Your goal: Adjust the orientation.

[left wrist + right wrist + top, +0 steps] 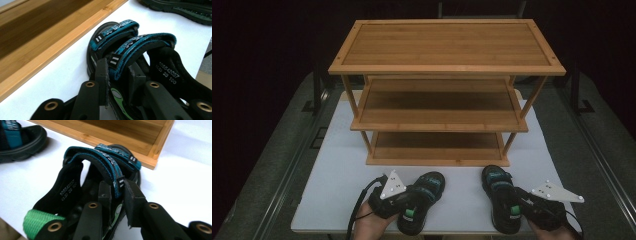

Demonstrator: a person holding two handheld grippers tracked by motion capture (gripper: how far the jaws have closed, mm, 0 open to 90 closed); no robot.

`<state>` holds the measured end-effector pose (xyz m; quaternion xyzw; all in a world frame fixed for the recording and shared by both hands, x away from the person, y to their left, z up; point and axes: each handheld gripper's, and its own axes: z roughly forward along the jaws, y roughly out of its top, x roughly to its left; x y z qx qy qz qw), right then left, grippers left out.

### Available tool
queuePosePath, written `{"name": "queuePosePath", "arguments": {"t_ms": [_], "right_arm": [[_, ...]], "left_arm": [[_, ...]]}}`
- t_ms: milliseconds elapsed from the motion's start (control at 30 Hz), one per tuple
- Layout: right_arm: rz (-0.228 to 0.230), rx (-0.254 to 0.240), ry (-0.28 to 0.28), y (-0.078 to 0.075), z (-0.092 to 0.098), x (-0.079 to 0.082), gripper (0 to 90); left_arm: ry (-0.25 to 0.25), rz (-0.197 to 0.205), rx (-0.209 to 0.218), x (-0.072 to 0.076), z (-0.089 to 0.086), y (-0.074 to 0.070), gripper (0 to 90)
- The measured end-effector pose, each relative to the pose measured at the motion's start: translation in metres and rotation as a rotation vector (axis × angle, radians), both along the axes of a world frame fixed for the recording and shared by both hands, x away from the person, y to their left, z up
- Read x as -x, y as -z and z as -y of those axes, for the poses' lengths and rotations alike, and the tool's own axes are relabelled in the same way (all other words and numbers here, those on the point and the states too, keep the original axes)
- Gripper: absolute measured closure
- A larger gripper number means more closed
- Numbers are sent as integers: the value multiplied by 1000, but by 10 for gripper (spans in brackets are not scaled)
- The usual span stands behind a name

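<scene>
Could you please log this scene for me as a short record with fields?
Surface: white table top
Furniture: three-tier bamboo shoe rack, all shelves bare
Left item: black sandal with teal straps, on the table before the rack
Right item: matching black and teal sandal, also on the table
Left gripper: shut on the left sandal's rear teal strap
Right gripper: shut on the right sandal's teal strap
Stage: both sandals gripped, not yet lifted

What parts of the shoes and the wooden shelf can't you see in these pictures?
- Left sandal: heel end hidden by the left gripper, high view.
- Right sandal: heel end hidden by the right gripper, high view.
- Wooden rack: cut off by the edges in both gripper views.
- Strap lettering: too blurred to read.
</scene>
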<state>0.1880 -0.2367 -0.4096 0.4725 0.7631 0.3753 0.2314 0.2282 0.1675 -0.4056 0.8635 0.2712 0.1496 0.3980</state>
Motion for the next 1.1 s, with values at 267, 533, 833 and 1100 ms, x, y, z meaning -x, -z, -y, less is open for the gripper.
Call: {"name": "queuePosePath", "arguments": {"t_ms": [267,533,833,1100], "right_arm": [[18,1,13,0,4,0,827],[27,-5,1,-1,3,1,828],[38,-22,-31,-4,-2,4,828],[59,-49,-52,-9,-9,5,828]], "left_arm": [[-3,-10,33,-2,-5,2,774],[-15,-33,82,-6,-14,2,782],[-42,-16,115,-6,-21,-5,787],[-60,11,152,-5,-26,-11,789]]}}
